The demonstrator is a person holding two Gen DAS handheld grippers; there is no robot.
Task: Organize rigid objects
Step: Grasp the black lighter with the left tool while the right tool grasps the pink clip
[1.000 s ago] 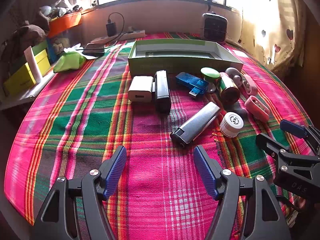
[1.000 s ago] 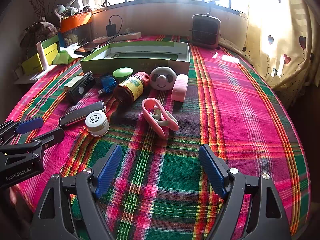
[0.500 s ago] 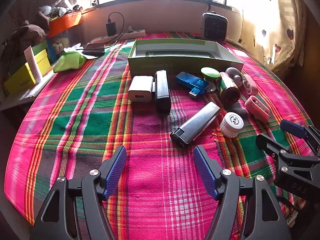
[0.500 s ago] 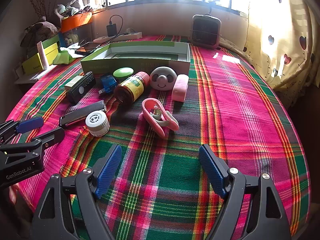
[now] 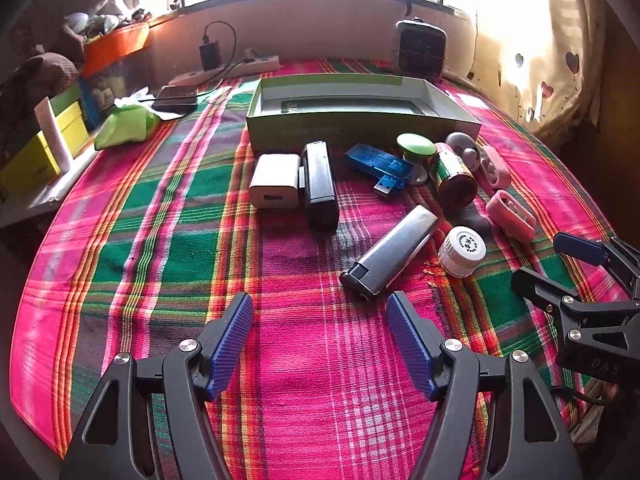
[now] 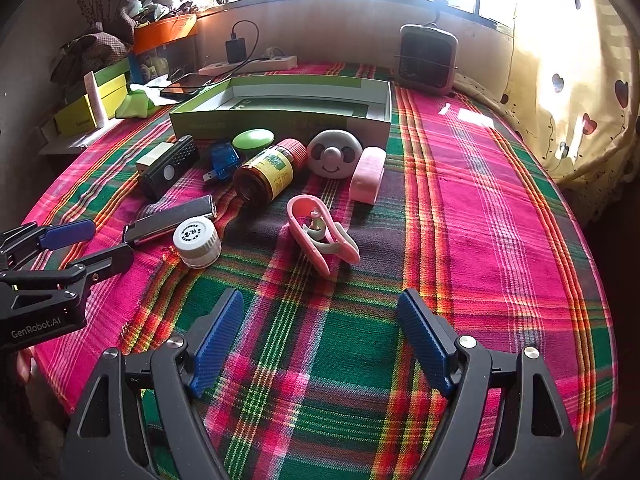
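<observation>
Small rigid objects lie on a plaid cloth before an open green box [image 5: 360,120] [image 6: 280,116]: a white charger [image 5: 275,186], a black device [image 5: 320,184], a blue USB stick [image 5: 378,166], a silver lighter [image 5: 390,256], a white-capped jar [image 5: 462,251] [image 6: 197,242], a brown bottle [image 6: 270,176], a pink clip [image 6: 320,234], a round face toy [image 6: 334,154], a pink case [image 6: 368,175] and a green lid [image 6: 253,140]. My left gripper [image 5: 320,340] is open and empty, just short of the lighter. My right gripper [image 6: 320,340] is open and empty, just short of the pink clip.
A small heater [image 6: 428,58], a power strip [image 5: 228,72] with a charger, and a phone [image 5: 176,98] sit at the back. Yellow and green boxes [image 5: 40,148] and a green pouch [image 5: 126,126] stand at the left. A curtain [image 6: 572,100] hangs at the right.
</observation>
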